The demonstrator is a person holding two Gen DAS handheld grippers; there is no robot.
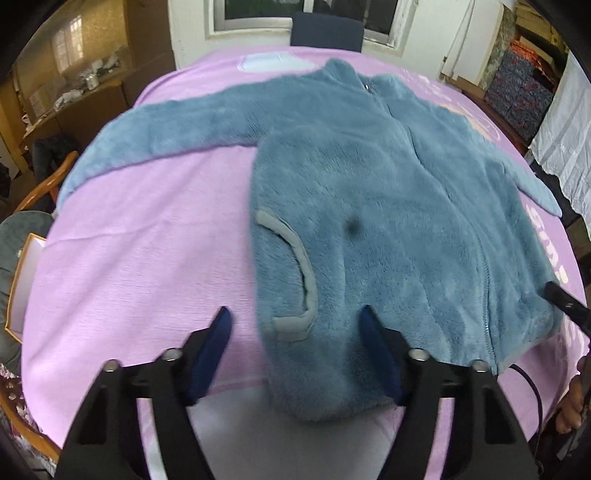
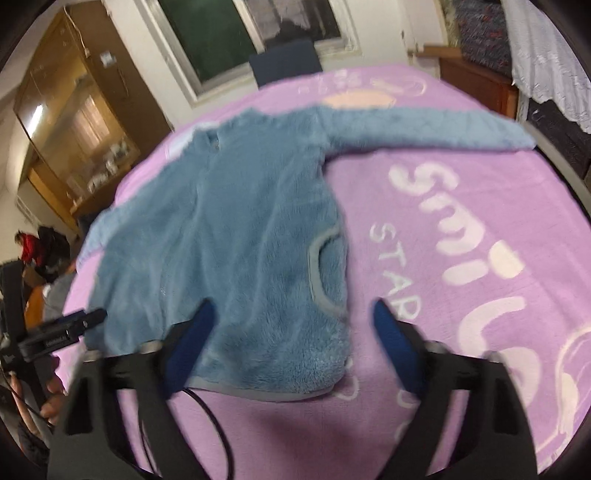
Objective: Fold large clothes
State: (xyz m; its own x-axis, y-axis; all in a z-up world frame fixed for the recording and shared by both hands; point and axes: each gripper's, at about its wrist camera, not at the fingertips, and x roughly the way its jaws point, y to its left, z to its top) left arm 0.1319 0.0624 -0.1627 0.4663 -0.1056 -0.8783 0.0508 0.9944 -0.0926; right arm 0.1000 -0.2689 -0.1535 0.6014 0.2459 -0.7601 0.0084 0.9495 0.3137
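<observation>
The fleece jacket (image 1: 376, 206) was laid lengthwise ahead of both wide-spread claws, left gripper (image 1: 295, 343) and right gripper (image 2: 291, 332), its hem nearest.

Fuzzy dusty-blue fleece jacket (image 1: 388, 206): grey binding on pocket edges (image 1: 304, 273) and hem. Lilac-pink fleece blanket (image 1: 147, 240) over the bench: white lettering (image 2: 454, 221), a peach patch (image 2: 356, 99). Left claw (image 1: 295, 325) and right claw (image 2: 293, 314): black frames, navy-blue pads (image 1: 373, 332). Dark navy chair back (image 1: 327, 31). Brown wooden cabinet (image 2: 74, 122).

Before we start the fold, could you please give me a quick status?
Left gripper open, right gripper open, both empty. Blue fleece jacket flat on pink blanket, sleeves out. Nothing in the way.
</observation>
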